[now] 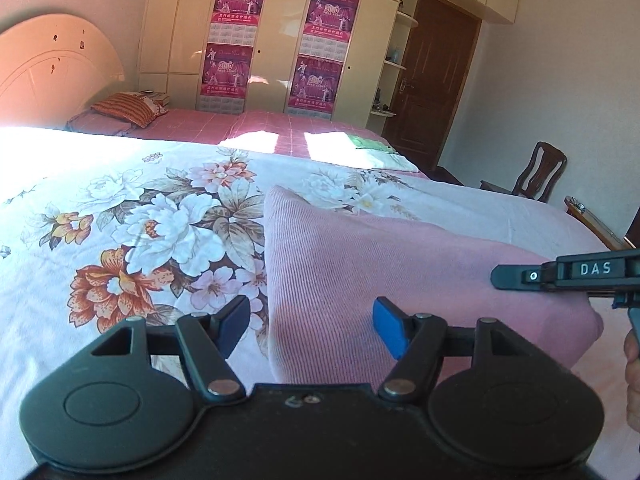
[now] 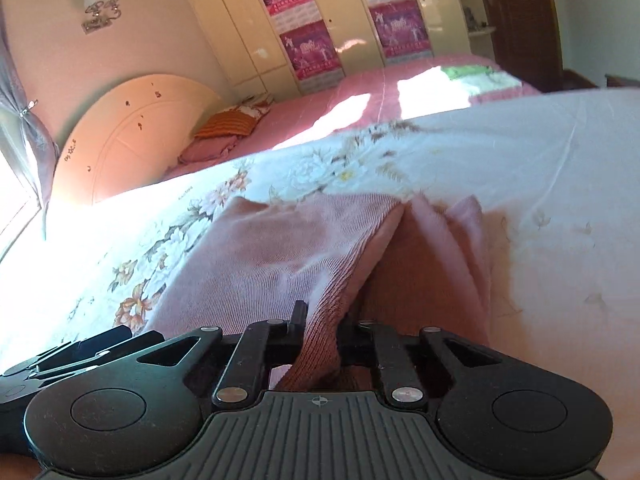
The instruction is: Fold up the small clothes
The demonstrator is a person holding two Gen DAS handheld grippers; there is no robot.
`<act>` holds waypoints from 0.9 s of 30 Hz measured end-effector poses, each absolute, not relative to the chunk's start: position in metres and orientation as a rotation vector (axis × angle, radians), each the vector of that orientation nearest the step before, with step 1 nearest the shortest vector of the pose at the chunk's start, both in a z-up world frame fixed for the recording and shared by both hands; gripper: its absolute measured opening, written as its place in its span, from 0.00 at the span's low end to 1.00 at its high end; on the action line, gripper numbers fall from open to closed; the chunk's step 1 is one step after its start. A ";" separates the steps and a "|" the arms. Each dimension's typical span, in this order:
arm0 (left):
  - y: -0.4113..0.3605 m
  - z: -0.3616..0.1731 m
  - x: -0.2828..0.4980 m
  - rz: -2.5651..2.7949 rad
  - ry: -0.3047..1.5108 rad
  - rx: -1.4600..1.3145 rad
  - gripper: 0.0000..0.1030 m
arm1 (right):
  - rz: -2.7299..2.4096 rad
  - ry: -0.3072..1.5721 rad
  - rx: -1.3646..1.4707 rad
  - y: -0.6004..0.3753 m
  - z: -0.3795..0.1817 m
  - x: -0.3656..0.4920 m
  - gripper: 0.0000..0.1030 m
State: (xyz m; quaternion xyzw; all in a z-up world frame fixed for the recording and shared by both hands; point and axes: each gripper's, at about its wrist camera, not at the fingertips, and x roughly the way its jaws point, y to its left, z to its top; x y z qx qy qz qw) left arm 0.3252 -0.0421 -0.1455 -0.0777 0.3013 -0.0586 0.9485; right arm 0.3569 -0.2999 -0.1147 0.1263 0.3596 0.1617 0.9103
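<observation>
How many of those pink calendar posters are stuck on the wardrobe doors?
4, in two columns on the wardrobe: upper left, lower left, upper right, lower right. None seems hidden, though wardrobe parts beyond the frame can't be checked.

We look from each handheld tool forward along its fingers, angled downward, close over the floral white bedsheet [image 1: 132, 216]. Our left view faces the cream wardrobe with magenta posters [image 1: 236, 4] squarely; our right view is tilted. Both share the ribbed pink knit garment [image 2: 272, 248], the wardrobe and the cream arched headboard [image 2: 132, 132].
</observation>
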 end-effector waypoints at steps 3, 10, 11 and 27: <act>-0.049 -0.144 0.326 -0.148 0.612 -0.175 0.65 | 0.304 0.692 0.167 -0.303 -0.099 0.343 0.12; -0.075 -0.170 0.325 -0.186 0.713 -0.150 0.69 | 0.192 0.844 0.119 -0.320 -0.153 0.333 0.12; -0.074 -0.171 0.325 -0.187 0.721 -0.158 0.69 | 0.174 0.843 0.157 -0.326 -0.161 0.332 0.13; -0.053 -0.155 0.328 -0.227 0.766 -0.266 0.65 | 0.186 0.909 0.283 -0.349 -0.144 0.303 0.26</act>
